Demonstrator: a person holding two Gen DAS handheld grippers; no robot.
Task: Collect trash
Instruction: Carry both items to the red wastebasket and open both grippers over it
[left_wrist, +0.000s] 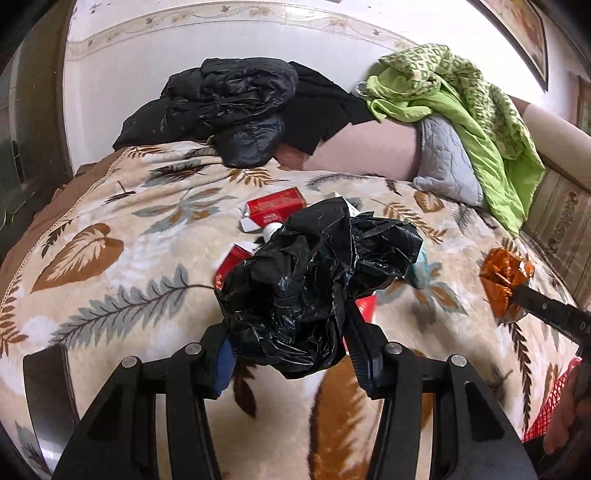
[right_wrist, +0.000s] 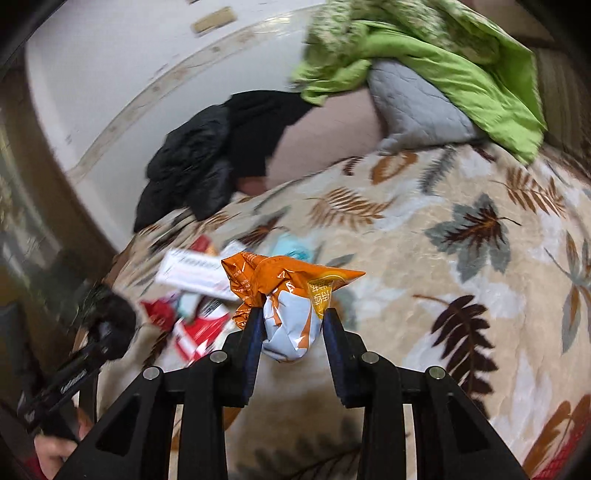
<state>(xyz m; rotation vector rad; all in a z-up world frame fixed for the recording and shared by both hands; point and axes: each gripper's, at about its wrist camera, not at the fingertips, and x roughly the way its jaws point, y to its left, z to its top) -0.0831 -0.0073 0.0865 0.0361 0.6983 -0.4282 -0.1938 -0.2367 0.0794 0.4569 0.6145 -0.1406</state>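
My left gripper is shut on a crumpled black trash bag, held above the bed. Behind the bag lie red cartons and a teal packet on the leaf-patterned blanket. My right gripper is shut on a crumpled orange snack wrapper with a pale blue inside, lifted off the blanket. In the left wrist view that right gripper and its orange wrapper hang at the right. In the right wrist view the black bag shows blurred at the lower left, with red and white cartons beside it.
A black jacket lies at the far side of the bed against the white wall. A green blanket drapes over a grey quilted pillow at the back right. A hand shows at the lower left.
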